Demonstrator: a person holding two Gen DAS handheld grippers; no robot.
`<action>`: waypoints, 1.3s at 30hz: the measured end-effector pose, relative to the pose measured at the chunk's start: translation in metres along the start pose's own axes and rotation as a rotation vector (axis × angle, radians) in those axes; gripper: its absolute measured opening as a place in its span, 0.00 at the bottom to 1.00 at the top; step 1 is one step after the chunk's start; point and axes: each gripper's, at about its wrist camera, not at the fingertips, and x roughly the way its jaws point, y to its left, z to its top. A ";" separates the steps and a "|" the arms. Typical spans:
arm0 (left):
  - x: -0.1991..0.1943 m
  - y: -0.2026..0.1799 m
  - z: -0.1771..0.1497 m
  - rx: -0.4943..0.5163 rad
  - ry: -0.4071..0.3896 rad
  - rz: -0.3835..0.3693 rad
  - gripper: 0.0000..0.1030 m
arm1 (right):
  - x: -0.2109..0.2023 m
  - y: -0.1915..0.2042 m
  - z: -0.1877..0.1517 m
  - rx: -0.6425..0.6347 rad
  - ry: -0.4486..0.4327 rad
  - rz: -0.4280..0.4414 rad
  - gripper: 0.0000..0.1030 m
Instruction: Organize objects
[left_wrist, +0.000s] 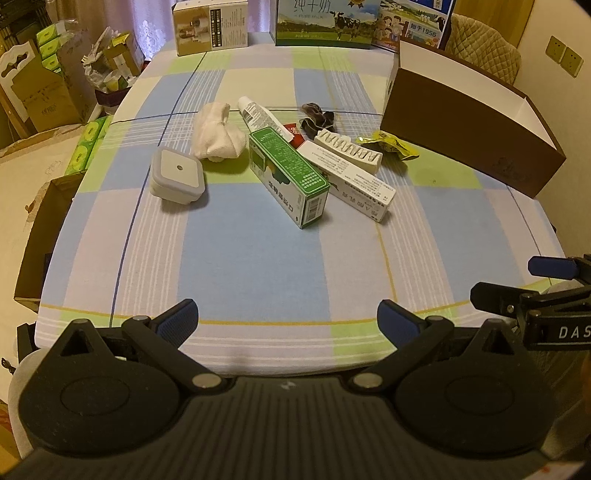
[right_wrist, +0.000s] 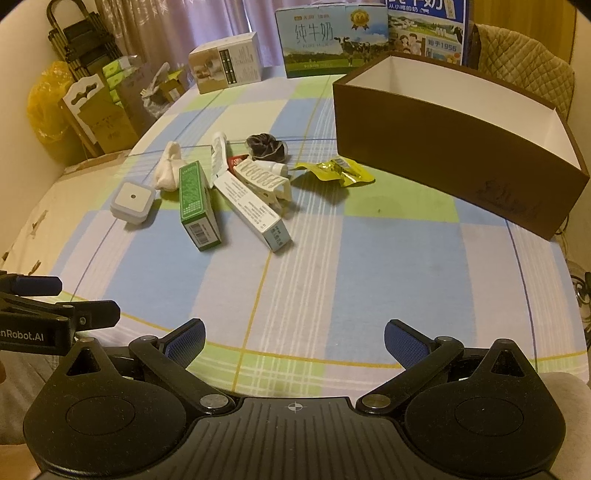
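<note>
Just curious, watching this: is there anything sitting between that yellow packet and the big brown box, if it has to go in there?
Nothing visible does. The yellow packet lies nearest the brown box, with only bare tablecloth between them. The box's wall is tall, though, so the packet would likely need lifting over it.

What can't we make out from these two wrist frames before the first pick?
- Brown box floor: hidden by its near wall in both views; contents cannot be told.
- Tube lower end: covered by the green carton and the white carton, left view.
- Carton print: too small and blurred to read.
- Dark fabric item: too dim to identify.
- Right gripper, left gripper: both open, holding nothing.
</note>
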 end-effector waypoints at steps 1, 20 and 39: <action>0.001 0.000 0.001 -0.001 0.000 0.000 0.99 | 0.001 0.000 0.001 -0.001 0.000 0.000 0.98; 0.014 0.007 0.008 -0.010 0.006 0.028 0.99 | 0.016 -0.006 0.009 -0.004 -0.002 0.001 0.98; 0.035 0.049 0.027 -0.062 -0.024 0.110 0.99 | 0.050 0.020 0.043 -0.098 -0.128 0.120 0.71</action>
